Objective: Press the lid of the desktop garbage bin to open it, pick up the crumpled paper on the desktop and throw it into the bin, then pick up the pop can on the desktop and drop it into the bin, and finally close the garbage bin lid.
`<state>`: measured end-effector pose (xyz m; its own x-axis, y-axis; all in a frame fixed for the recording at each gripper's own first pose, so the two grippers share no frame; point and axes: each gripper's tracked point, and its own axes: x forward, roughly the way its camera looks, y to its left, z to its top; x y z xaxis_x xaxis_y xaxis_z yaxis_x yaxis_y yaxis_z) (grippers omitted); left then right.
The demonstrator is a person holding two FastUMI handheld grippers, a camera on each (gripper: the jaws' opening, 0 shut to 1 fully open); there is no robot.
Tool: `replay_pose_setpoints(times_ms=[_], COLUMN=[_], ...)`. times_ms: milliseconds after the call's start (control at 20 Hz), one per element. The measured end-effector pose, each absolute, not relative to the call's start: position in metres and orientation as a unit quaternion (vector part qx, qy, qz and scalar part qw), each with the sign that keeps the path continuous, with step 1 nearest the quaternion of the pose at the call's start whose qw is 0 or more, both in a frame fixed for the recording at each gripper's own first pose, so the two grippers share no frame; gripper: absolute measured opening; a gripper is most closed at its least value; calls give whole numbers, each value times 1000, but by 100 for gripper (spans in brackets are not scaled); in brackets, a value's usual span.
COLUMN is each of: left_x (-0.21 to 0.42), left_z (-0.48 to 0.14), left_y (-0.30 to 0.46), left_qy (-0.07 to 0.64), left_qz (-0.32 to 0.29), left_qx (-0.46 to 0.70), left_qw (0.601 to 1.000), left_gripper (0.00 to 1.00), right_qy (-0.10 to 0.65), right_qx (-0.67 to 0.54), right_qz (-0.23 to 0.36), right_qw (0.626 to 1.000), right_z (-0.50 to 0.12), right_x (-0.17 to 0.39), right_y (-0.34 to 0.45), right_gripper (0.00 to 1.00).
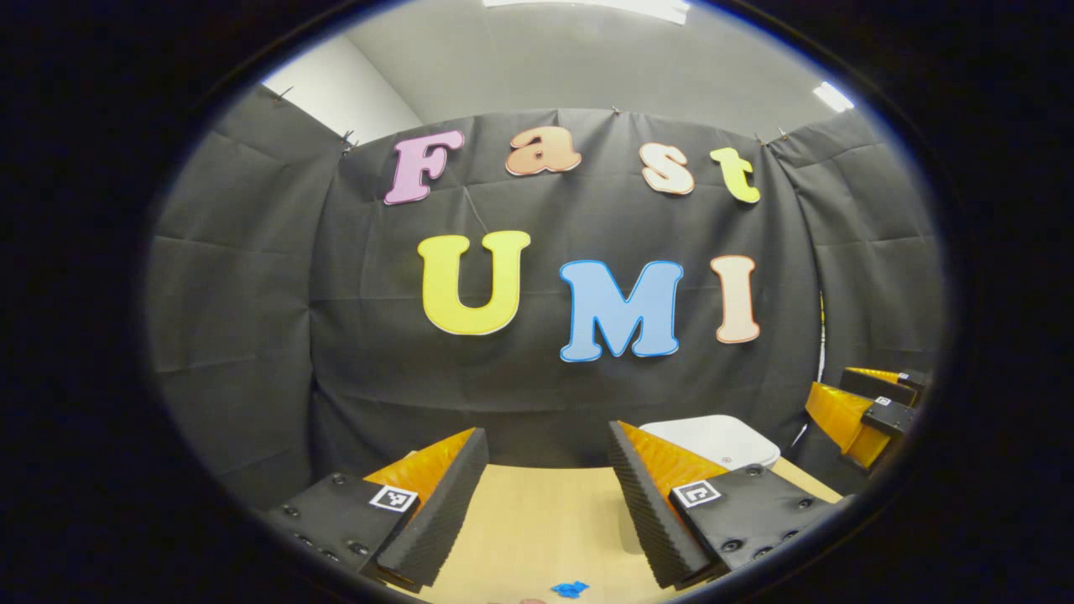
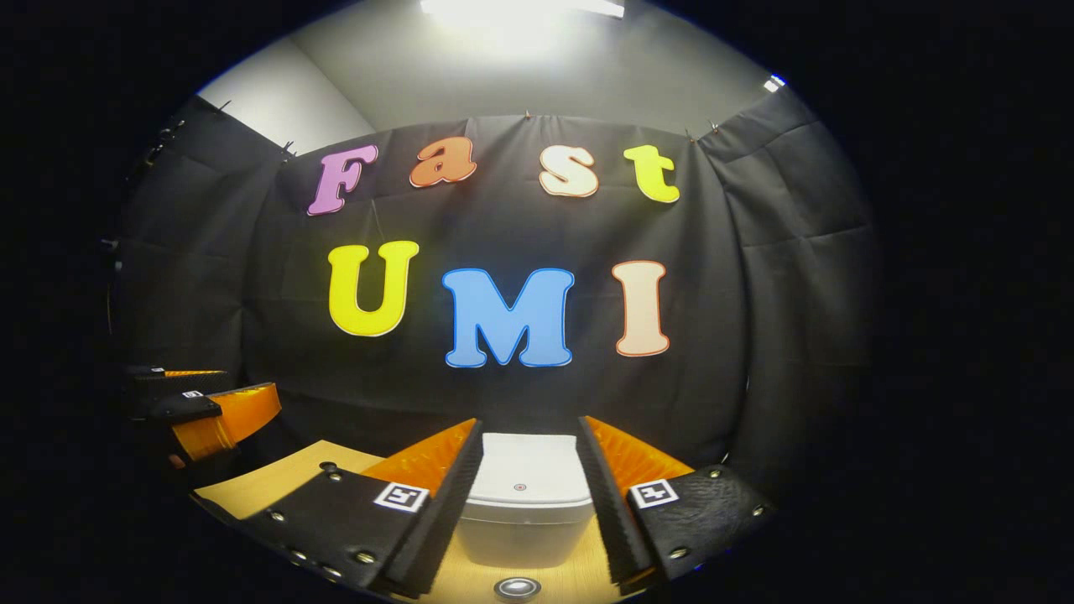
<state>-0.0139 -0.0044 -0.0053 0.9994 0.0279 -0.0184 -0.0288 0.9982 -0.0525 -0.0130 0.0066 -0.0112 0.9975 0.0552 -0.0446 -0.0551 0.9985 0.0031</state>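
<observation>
Lid first: the white rectangular plastic garbage bin (image 2: 526,512) stands closed on the pale wooden surface (image 2: 268,486), its flat lid carrying a small round mark near the front edge. In the right gripper view the bin sits straight ahead, framed between the wide-open jaws of the right gripper (image 2: 527,503), which hold nothing and appear not to touch it. The left gripper (image 1: 550,503) hangs off to the side with its jaws open and empty too; in its view the bin (image 1: 713,440) lies ahead and to the right. A small blue crumpled scrap (image 1: 570,589), probably the paper, lies on the surface (image 1: 537,520) just below it. The round metal top of the pop can (image 2: 516,588) shows just in front of the bin.

To open the bin well, the right gripper should likely bring one fingertip squarely down on the lid near that mark, press straight down and release cleanly. Pushing off-centre or at an angle could slide the light bin backwards or knock the can.
</observation>
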Motion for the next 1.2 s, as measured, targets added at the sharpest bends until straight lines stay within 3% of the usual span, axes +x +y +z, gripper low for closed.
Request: replay_pose_setpoints(times_ms=[150,200,300,500,550,600,1200], left_x=[-13,-13,-11,-9,-9,-9,-20], left_z=[-6,-6,-7,-9,-7,-8,-15], left_y=[-4,-4,-4,-2,-1,1,36], left_qy=[8,8,9,10,9,10,19], left_qz=[12,12,11,12,13,14,54], left_qx=[-25,-25,-27,-25,-24,-22,-20], left_qw=[1000,1000,1000,1000,1000,1000,998], left_gripper=[95,95,94,100,88,100,100], right_qy=[44,51,65,85,89,94,179], right_qx=[9,8,2,-5,-1,2,17], right_qz=[17,28,53,65,68,71,65], right_qw=[999,998,996,994,994,993,982], right_z=[-21,-27,-35,-47,-49,-51,-120], right_x=[-7,-11,-9,3,8,14,84], right_y=[0,5,18,21,22,24,23], right_gripper=[16,1,5,0,0,0,0])
